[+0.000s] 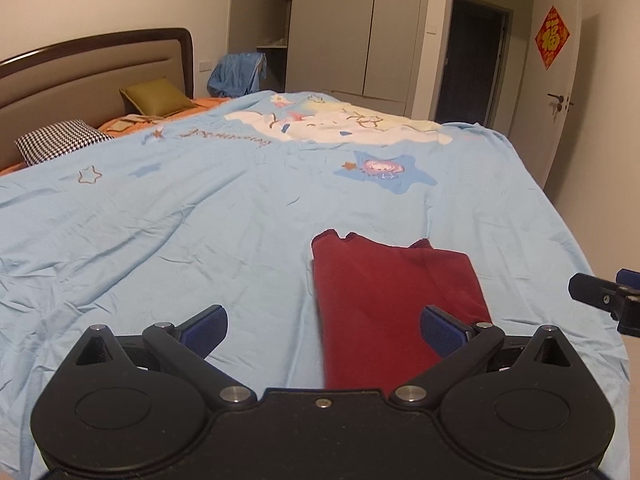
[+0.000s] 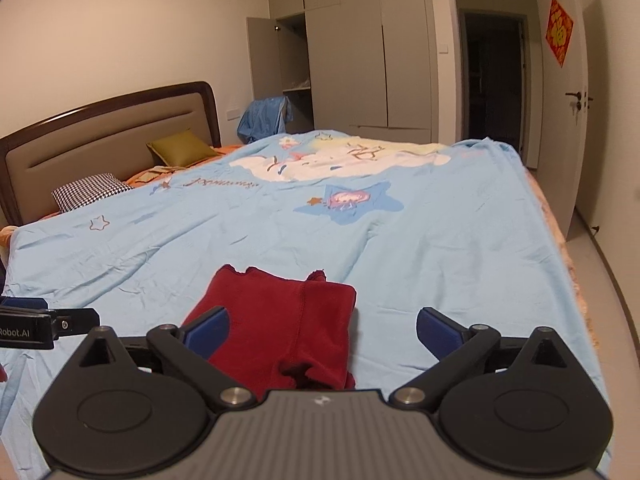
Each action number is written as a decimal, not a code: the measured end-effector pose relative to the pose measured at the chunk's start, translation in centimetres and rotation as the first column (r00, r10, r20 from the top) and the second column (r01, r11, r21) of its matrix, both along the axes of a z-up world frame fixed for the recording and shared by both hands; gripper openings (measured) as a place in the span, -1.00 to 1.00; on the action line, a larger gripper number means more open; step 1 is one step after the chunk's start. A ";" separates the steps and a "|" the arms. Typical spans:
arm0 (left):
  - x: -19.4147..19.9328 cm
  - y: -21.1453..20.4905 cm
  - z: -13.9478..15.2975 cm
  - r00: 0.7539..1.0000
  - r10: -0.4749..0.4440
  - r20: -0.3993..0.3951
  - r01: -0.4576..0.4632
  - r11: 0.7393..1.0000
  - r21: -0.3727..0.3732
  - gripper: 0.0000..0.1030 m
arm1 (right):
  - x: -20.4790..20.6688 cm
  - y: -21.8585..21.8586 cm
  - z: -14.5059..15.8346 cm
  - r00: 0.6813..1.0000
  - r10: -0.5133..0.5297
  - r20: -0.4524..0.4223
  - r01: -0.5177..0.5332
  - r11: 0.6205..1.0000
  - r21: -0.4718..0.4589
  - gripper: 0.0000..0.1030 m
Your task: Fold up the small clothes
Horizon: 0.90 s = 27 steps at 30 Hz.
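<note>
A small dark red garment [image 1: 392, 300] lies folded into a long strip on the light blue bedspread [image 1: 160, 220], near the bed's front edge. It also shows in the right wrist view [image 2: 280, 320]. My left gripper [image 1: 324, 330] is open and empty, hovering just above the garment's near left part. My right gripper [image 2: 322, 332] is open and empty, above the garment's near right part. The right gripper's tip shows at the right edge of the left wrist view [image 1: 600, 292]. The left gripper shows at the left edge of the right wrist view [image 2: 44, 326].
The bedspread [image 2: 440, 240] has cartoon star prints. Pillows [image 1: 60, 140] and a green cushion [image 1: 158, 96] lie by the headboard [image 1: 92, 64]. A blue cloth [image 1: 238, 74] hangs beside an open wardrobe [image 1: 340, 28]. The bed's right edge drops to the floor [image 2: 600, 264] near a door [image 2: 568, 100].
</note>
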<state>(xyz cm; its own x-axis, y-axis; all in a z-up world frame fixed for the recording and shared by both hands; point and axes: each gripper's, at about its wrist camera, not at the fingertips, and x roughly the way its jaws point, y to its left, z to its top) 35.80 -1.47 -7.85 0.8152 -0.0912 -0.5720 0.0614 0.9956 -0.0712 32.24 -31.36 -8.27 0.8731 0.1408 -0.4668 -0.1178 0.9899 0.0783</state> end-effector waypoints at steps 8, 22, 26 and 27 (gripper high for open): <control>-6.0 1.4 2.6 0.999 -0.006 0.042 0.006 1.000 -0.002 0.99 | -6.6 0.6 3.4 0.998 -0.044 0.039 0.043 0.999 0.018 0.99; -14.2 3.9 1.6 1.000 -0.011 0.018 0.010 1.000 0.017 0.99 | -15.7 1.8 3.2 0.996 -0.078 0.048 0.078 0.997 0.004 1.00; -15.5 4.4 0.9 1.000 -0.011 0.014 0.011 1.000 0.025 0.99 | -17.5 1.8 2.3 0.995 -0.097 0.026 0.097 0.995 0.001 1.00; -15.7 4.5 0.8 1.000 -0.012 0.015 0.012 1.000 0.027 0.99 | -17.9 1.8 2.1 0.995 -0.102 0.020 0.102 0.995 0.001 1.00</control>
<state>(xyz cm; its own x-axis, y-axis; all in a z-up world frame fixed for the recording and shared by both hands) 20.07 3.03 -7.05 0.8225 -0.0857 -0.5623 0.0741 0.9963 -0.0435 14.34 -29.56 -6.16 0.8919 0.0506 -0.4495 -0.0177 0.9969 0.0771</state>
